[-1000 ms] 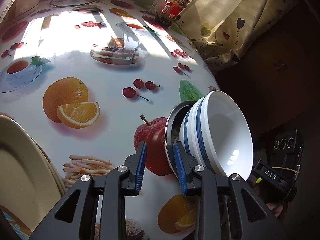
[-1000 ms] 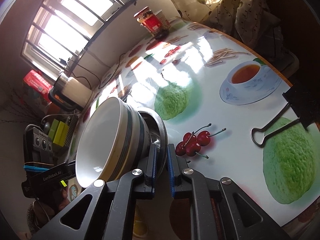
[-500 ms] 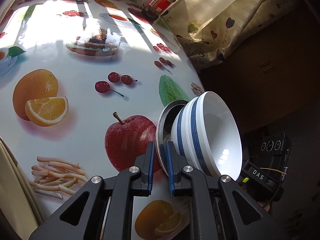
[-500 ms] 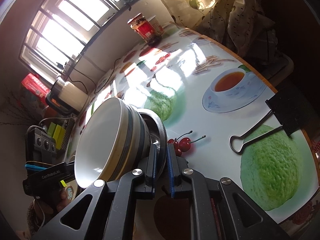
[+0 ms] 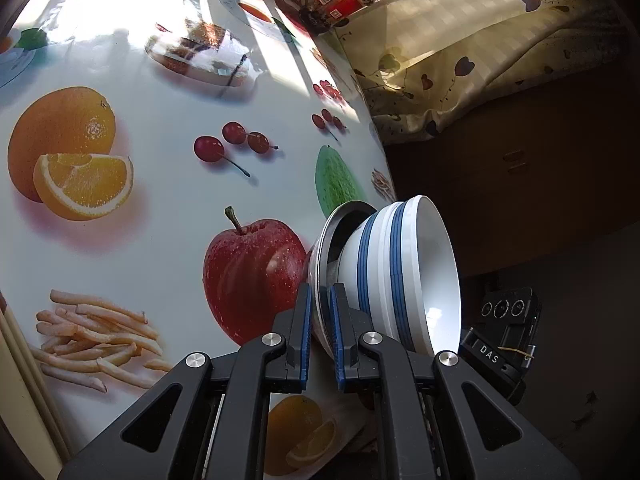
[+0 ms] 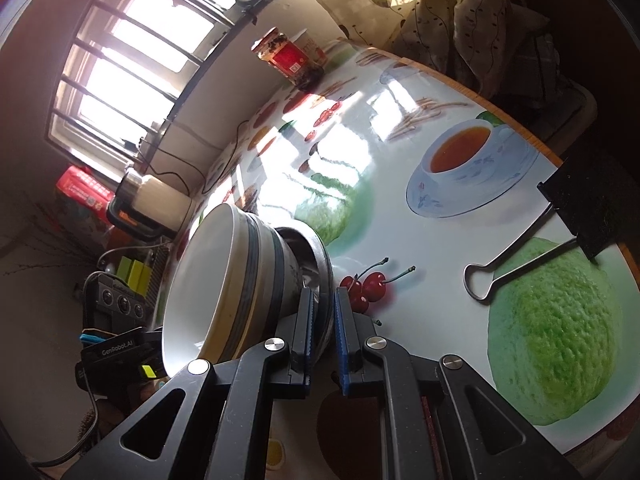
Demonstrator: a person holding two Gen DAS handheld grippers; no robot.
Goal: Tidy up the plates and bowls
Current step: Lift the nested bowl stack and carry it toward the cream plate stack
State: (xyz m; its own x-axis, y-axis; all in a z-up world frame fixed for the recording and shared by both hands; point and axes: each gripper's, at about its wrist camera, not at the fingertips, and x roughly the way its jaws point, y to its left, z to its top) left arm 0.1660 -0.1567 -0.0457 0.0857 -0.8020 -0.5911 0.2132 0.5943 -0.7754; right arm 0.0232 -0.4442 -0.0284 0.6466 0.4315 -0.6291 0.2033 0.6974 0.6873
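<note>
left claw [image 5: 320,330] and right claw [image 6: 323,330] both clamp the metal plate [image 5: 326,240] rim under stacked bowls [image 5: 404,272].

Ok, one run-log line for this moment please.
left gripper: shut on metal plate rim | right gripper: shut on same rim | blue-striped bowls: stacked on plate, tilted | table: beneath

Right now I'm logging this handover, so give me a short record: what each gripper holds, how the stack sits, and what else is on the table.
left gripper: shut on metal plate rim
right gripper: shut on the same plate's rim
stack: blue-banded bowls nested in the plate, tilted on edge
table: fruit-print cloth
other items: red-labelled jar, binder clip
</note>
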